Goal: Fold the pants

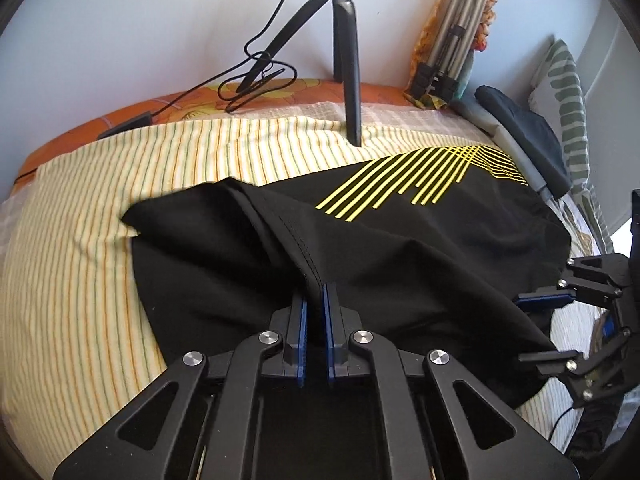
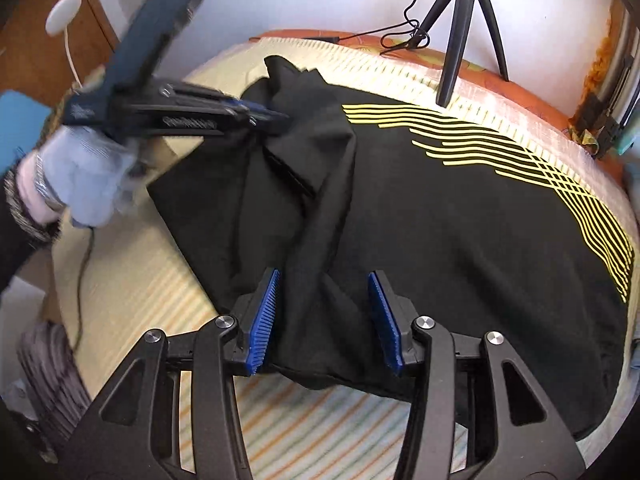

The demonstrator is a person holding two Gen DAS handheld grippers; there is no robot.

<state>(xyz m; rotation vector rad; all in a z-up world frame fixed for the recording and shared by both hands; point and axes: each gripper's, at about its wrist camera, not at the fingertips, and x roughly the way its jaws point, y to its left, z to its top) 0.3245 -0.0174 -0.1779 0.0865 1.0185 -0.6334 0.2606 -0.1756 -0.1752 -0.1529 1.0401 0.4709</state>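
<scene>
Black pants (image 1: 400,248) with yellow stripes lie spread on a striped bedsheet (image 1: 80,220). My left gripper (image 1: 315,296) is shut on a raised fold of the black fabric along a stitched seam. In the right wrist view the left gripper (image 2: 276,118) pinches the pants (image 2: 440,220) near their far left corner, held by a gloved hand (image 2: 84,184). My right gripper (image 2: 324,312) stands open at the near hem, astride a ridge of fabric, its blue pads (image 2: 264,320) not squeezing it. In the left wrist view the right gripper (image 1: 536,328) shows at the pants' right edge.
A black tripod (image 1: 352,80) with a trailing cable (image 1: 256,76) stands on the bed behind the pants. Folded dark clothes (image 1: 520,128) and a striped pillow (image 1: 568,112) lie at the far right. A folded metal tripod (image 1: 456,40) leans against the wall.
</scene>
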